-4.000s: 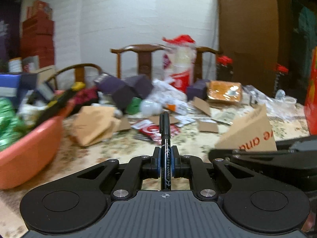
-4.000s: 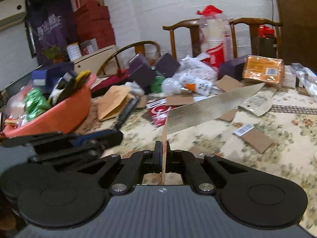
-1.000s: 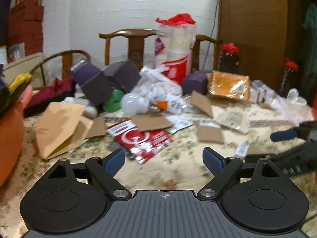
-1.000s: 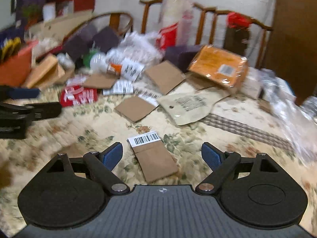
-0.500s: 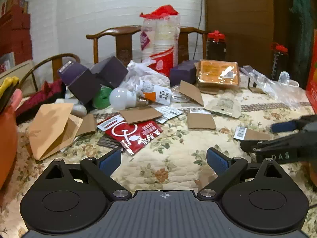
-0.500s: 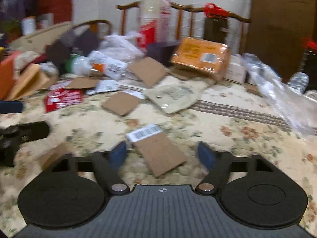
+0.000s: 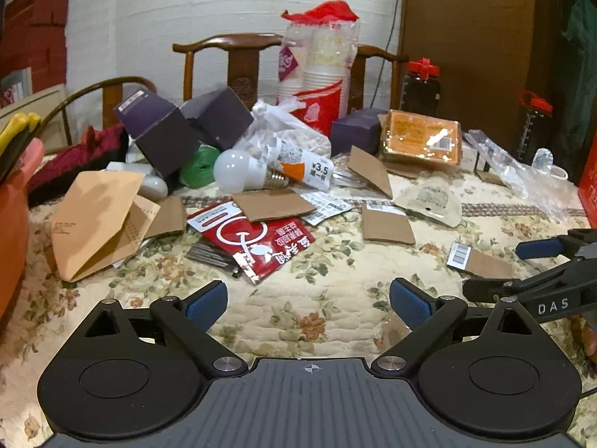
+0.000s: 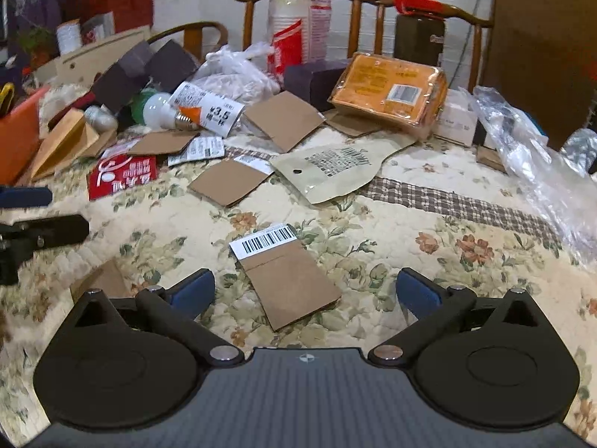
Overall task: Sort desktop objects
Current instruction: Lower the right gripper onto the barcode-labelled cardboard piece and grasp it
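Both tools had their fingers wide apart and held nothing. The right tool (image 8: 305, 289) hung over a brown card (image 8: 285, 278) lying flat on the tabletop (image 8: 429, 261). The left tool (image 7: 309, 298) was near a red packet (image 7: 257, 240).

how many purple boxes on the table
3. One box sits tilted at the back left, a second box is right beside it, and a third box is just left of the orange pack. Others may be hidden in the clutter.
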`<state>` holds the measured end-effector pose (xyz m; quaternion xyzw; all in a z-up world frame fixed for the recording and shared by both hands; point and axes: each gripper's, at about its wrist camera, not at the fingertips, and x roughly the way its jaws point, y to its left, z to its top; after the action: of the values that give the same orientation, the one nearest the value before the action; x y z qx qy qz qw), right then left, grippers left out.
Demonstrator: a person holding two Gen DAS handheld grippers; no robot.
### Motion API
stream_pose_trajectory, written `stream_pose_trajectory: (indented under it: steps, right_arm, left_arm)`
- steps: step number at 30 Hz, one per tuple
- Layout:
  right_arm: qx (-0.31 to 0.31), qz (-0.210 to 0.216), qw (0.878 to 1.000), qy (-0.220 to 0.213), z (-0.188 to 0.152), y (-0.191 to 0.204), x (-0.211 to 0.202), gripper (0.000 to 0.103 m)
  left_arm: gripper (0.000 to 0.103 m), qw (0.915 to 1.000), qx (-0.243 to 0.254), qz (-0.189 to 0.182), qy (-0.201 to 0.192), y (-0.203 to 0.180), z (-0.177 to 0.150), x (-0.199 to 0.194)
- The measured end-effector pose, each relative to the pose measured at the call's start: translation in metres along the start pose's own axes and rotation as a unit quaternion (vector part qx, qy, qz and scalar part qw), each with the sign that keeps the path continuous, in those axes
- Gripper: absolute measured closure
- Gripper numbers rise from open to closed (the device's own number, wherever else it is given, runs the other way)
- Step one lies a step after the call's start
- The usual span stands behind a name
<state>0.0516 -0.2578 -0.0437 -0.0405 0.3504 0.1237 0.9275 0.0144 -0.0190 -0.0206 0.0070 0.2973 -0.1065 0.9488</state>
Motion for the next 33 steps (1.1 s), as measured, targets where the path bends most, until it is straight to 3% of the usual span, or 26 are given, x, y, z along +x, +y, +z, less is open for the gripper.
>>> stream_pose_trajectory:
  steps: [3, 16, 20, 23, 26, 27, 30, 33]
  right_arm:
    - [-0.007, 0.024, 1.0, -0.011, -0.006, -0.007, -0.005, 0.0]
    - [-0.058, -0.006, 0.998, -0.025, -0.004, 0.009, -0.007, 0.0]
    - [-0.065, 0.011, 0.998, -0.014, 0.003, 0.009, 0.0, 0.0]
    - [-0.024, 0.029, 0.999, 0.028, 0.014, 0.0, 0.007, 0.0]
    - [-0.049, 0.035, 0.998, 0.024, 0.015, 0.005, 0.009, 0.002]
    - [-0.047, 0.041, 0.998, 0.022, 0.014, 0.005, 0.009, 0.007]
    - [-0.042, 0.037, 0.998, 0.006, 0.017, 0.008, 0.0, 0.057]
    - [-0.057, 0.014, 0.998, 0.002, 0.014, 0.014, -0.002, 0.058]
  left_arm:
    - [0.004, 1.0, 0.002, 0.0, 0.001, -0.002, 0.0, 0.0]
    - [0.004, 0.9999, -0.012, -0.006, 0.006, 0.002, 0.002, 0.0]
    - [0.004, 0.9999, -0.014, -0.005, 0.005, 0.004, 0.003, 0.0]
    - [0.004, 0.9998, -0.02, -0.004, 0.005, 0.006, 0.003, -0.001]
    - [0.004, 0.9997, -0.024, -0.005, 0.007, 0.007, 0.004, 0.0]
    - [0.004, 0.9996, -0.026, -0.006, 0.008, 0.008, 0.004, 0.001]
    - [0.004, 0.9997, -0.024, -0.004, 0.01, 0.007, 0.004, 0.002]
    - [0.004, 0.9996, -0.024, -0.005, 0.01, 0.007, 0.004, 0.002]
